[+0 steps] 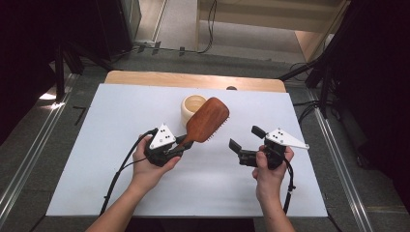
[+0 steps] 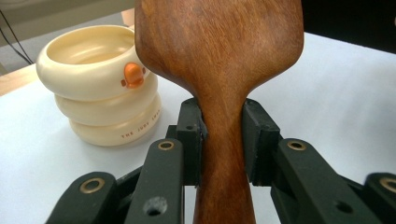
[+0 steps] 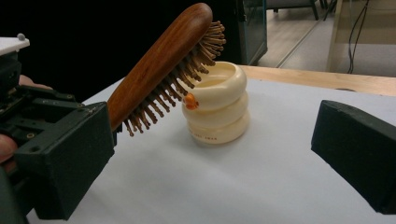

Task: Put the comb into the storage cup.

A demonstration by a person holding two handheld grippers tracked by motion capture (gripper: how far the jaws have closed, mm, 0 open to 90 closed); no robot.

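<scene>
The left gripper (image 1: 180, 146) squeezes the thin handle of a brown wooden hairbrush (image 1: 207, 120) between its jaws and holds it up in the air, tilted, just over a cream ringed cup with a small orange duck bill (image 1: 193, 107). The right gripper (image 1: 244, 138) hangs nearby over the white table (image 1: 111, 145), jaws wide apart and holding nothing.

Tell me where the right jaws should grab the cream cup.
Probably the rim wall of the cream cup, from above: it stands upright, mouth open, and its ringed body looks wide. The hairbrush in the left gripper overhangs one side, so take the far side.
</scene>
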